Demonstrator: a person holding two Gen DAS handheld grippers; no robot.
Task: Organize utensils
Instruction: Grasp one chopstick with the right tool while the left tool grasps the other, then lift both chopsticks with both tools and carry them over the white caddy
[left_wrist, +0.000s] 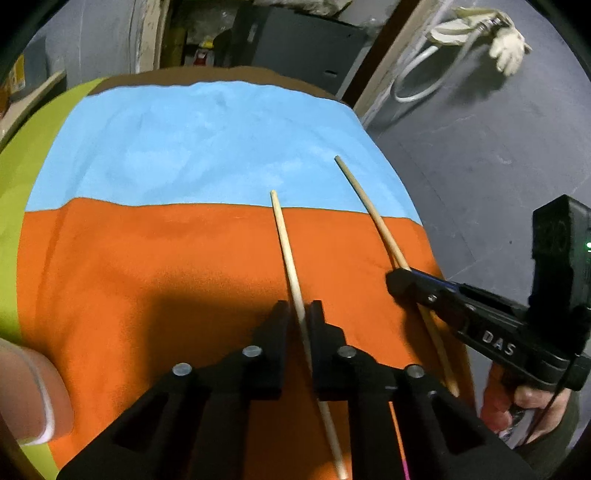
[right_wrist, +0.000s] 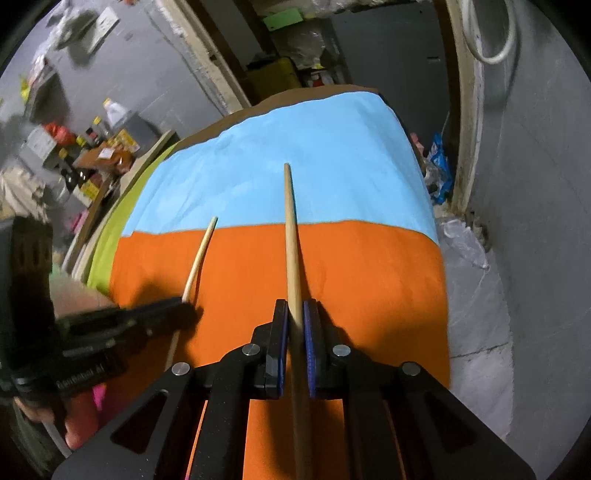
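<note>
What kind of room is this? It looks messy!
Probably a storeroom or workshop, not a kitchen. Grey bare walls, cluttered shelves of boxes and bottles, and a work glove hanging by a hose. The table is just covered with an orange and blue cloth.

Cloth on the table: we see an orange panel (left_wrist: 147, 258) nearest, a light blue panel (left_wrist: 192, 147) beyond it, and a lime green strip (left_wrist: 22, 177) along one edge. Grey wall (left_wrist: 480, 155) to the side — a white hose loop (left_wrist: 413, 77) and a pale glove (left_wrist: 508, 48) hang there. Right wrist view: cluttered shelf of bottles and boxes (right_wrist: 92, 147), a blue bag (right_wrist: 439, 166) and clear plastic (right_wrist: 461, 236) on the floor.
</note>
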